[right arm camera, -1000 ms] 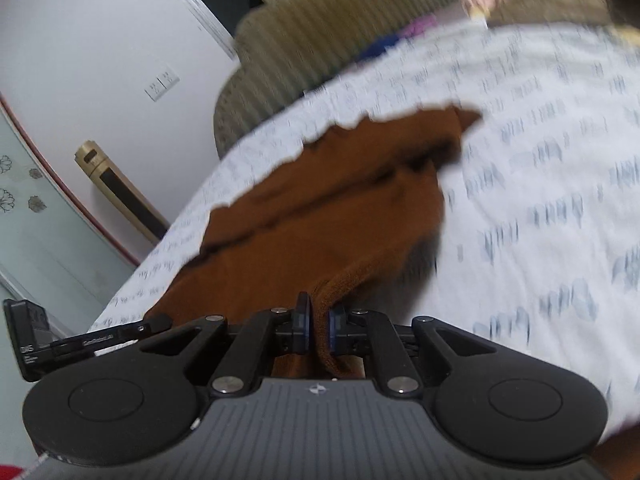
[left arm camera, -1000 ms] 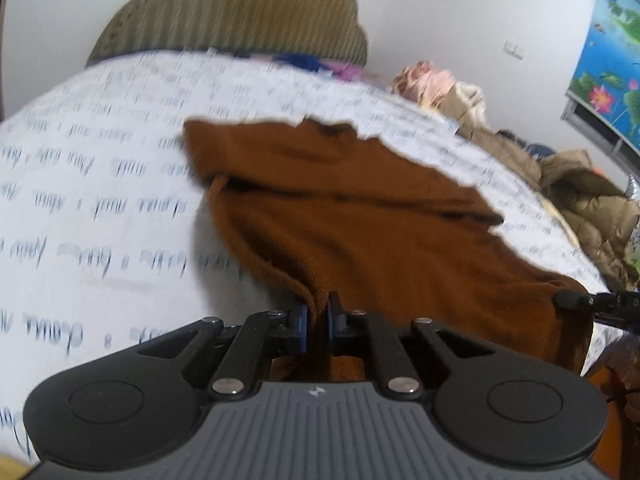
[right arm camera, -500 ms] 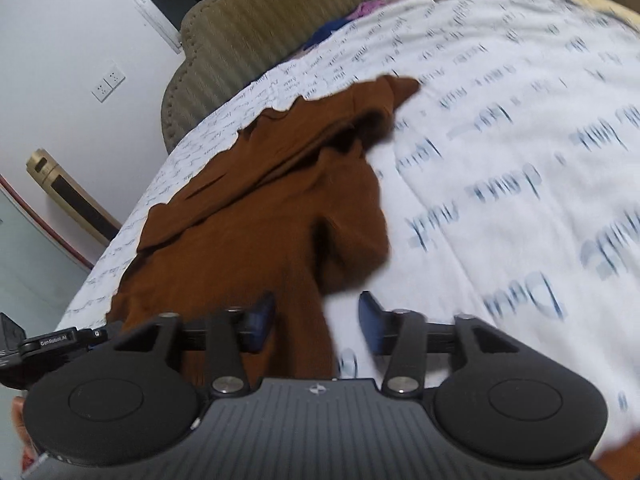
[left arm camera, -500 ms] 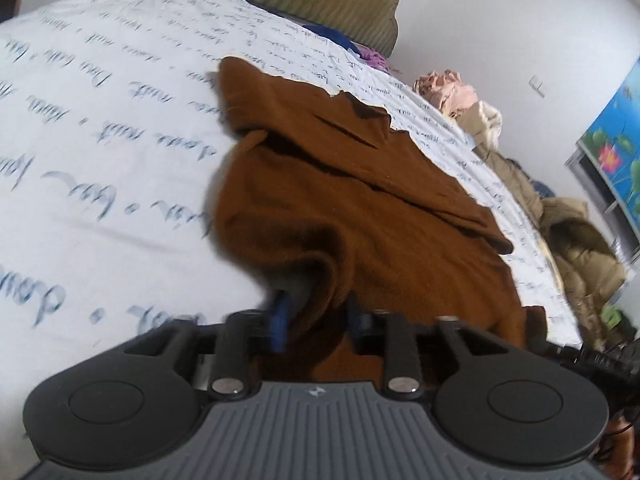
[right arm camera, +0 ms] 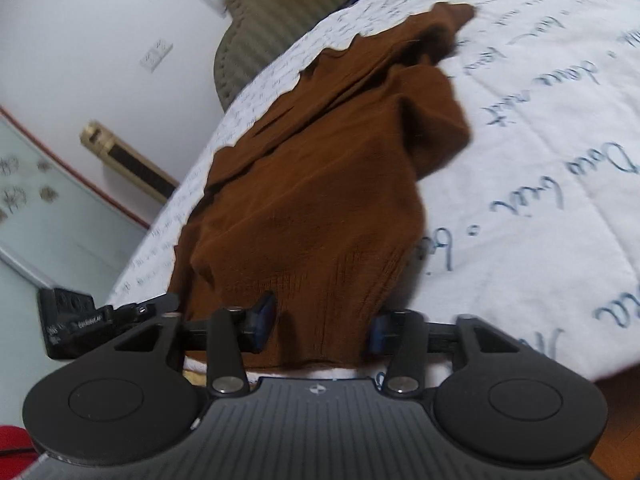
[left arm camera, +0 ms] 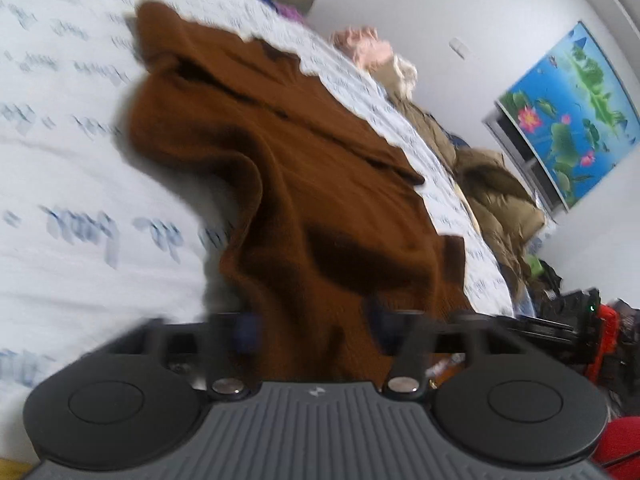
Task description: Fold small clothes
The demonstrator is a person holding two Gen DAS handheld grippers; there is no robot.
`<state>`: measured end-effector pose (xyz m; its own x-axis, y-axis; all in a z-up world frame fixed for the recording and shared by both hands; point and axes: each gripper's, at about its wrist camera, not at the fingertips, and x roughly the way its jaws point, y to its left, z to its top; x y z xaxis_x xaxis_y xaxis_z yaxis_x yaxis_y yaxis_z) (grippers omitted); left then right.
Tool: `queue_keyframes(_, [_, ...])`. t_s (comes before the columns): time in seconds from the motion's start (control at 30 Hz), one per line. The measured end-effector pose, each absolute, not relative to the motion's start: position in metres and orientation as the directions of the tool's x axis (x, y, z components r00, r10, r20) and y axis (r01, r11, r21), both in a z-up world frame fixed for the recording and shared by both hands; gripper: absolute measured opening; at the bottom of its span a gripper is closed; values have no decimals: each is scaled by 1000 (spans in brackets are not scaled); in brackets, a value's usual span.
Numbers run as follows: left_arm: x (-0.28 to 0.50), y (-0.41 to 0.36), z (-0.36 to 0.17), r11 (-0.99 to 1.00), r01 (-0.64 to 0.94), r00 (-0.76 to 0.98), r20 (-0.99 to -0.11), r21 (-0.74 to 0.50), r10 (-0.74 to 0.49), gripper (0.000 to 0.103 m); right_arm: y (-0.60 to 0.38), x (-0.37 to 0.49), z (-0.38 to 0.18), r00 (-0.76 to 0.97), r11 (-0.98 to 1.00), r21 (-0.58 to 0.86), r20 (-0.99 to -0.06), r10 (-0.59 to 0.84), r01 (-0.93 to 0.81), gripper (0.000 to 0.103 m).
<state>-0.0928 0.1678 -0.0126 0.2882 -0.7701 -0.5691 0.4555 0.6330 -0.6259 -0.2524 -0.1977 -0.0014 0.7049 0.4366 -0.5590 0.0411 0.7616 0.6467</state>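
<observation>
A brown knitted garment (left arm camera: 288,152) lies rumpled on the white bed sheet with blue script (left arm camera: 72,184); it also shows in the right wrist view (right arm camera: 320,168). My left gripper (left arm camera: 314,328) is open, its jaws spread on either side of the garment's near hem. My right gripper (right arm camera: 322,328) is open too, its jaws wide apart around the other near corner of the hem. Neither holds the cloth. The other gripper's body shows at the frame edge (left arm camera: 572,312) (right arm camera: 76,320).
A padded olive headboard (right arm camera: 272,24) stands at the bed's far end. A heap of tan and pink clothes (left arm camera: 492,188) lies along the bed's right side. A lotus picture (left arm camera: 568,116) hangs on the wall. The bed's near edge (right arm camera: 520,360) is just below the grippers.
Both grippers were shut on the garment's near hem a second ago; both have opened and released it. The cloth has dropped onto the bed and the cameras have tilted.
</observation>
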Motion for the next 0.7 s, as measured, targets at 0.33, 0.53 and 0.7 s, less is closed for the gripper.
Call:
queue_keyframes(0.33, [-128,180,43,656,518,422,-503,-549,-754,12,-192,-268,55,731,803,591,-514,449,-78,18])
queue_keyframes(0.53, [-159,198,100,665,587,521,-414,-461,-746,12,-197,-288,110,778,804,570,-423,465,-171,18])
queue_keyframes(0.7, [-152,191,108,697,585,566,-408,-414,-717,11,-209,-284,117,809,816,556,-401,429,-157,18])
